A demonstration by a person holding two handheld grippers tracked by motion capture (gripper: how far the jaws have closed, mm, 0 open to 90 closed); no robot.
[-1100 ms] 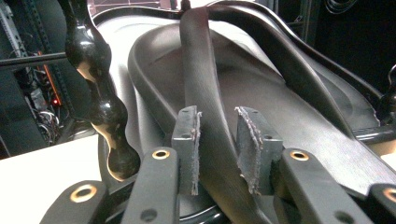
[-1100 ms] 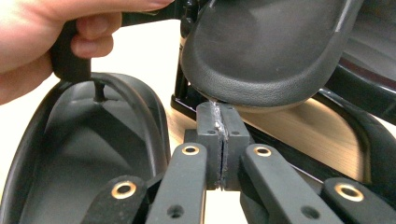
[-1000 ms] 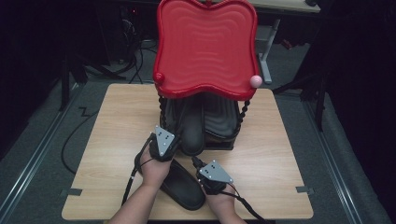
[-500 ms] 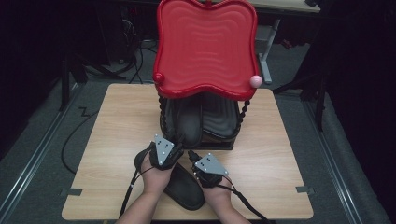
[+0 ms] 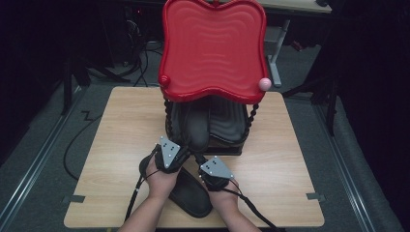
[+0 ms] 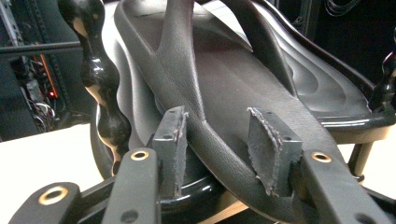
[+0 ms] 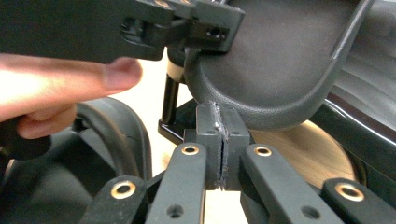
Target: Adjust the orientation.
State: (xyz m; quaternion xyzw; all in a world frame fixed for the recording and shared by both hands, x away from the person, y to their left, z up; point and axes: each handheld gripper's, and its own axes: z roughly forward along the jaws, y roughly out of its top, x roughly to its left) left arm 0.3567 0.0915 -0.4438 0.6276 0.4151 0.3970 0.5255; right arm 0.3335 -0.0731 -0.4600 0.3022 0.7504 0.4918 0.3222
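Note:
A black flip-flop sandal [image 5: 196, 128] lies on the lower shelf of a black rack [image 5: 227, 125], heel toward me. My left gripper [image 5: 189, 147] is at that heel. Its jaws have just been closing. In the left gripper view the pads [image 6: 170, 140] stand apart with the sandal's heel [image 6: 224, 79] between them, and no pad presses on it. My right gripper [image 5: 202, 159] is just right of it. Its pads [image 7: 219, 135] are shut together with nothing between them, right below the heel's rim [image 7: 271, 60]. A second black sandal [image 5: 186, 193] lies on the table between my forearms.
A red wavy tray [image 5: 212, 48] tops the rack and overhangs the shelf, with a pink ball [image 5: 264, 83] at its right corner. Beaded black posts [image 6: 100, 88] flank the shelf. The wooden table [image 5: 121, 125] has bare room on both sides. Dark floor and cables lie around it.
The left gripper has slid a little toward the near edge and the right gripper a little toward the rack. Both sandals lie where they were.

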